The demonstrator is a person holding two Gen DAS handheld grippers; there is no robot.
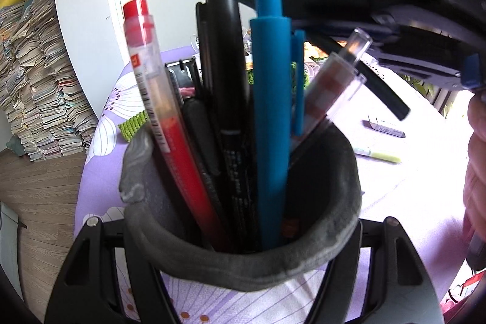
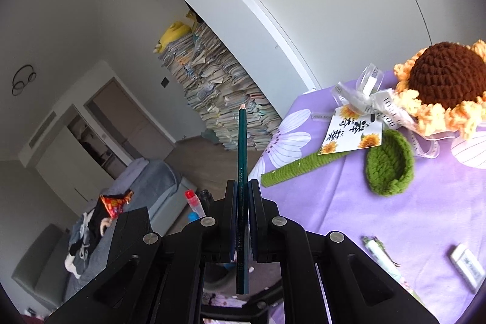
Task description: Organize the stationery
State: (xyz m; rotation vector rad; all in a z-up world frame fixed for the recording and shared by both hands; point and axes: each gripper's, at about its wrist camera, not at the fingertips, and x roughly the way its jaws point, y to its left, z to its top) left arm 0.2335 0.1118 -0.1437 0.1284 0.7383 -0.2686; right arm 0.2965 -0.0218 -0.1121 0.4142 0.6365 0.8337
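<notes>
Purple floral tablecloth (image 2: 349, 202), stacked books (image 2: 218, 111) behind, right fingers (image 2: 242, 202) pinching green pencil (image 2: 242, 148), left fingers (image 1: 243, 236) clasping pen holder (image 1: 243, 269).

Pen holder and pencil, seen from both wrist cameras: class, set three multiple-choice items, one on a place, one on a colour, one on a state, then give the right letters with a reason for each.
1. Where does the grey pen holder sit?
A. between the left gripper's fingers
B. on the floor
C. on a shelf

2. What colour is the capped pen at the left of the holder?
A. yellow
B. red
C. white

3. What is the state of the right gripper?
A. wide open, nothing in it
B. shut on the green pencil
C. shut on an eraser

Answers:
1 A: the left gripper has a black finger on each side of the holder.
2 B: its cap and body are red.
3 B: the pencil stands clamped between the two fingers, its point away from the camera.
</notes>
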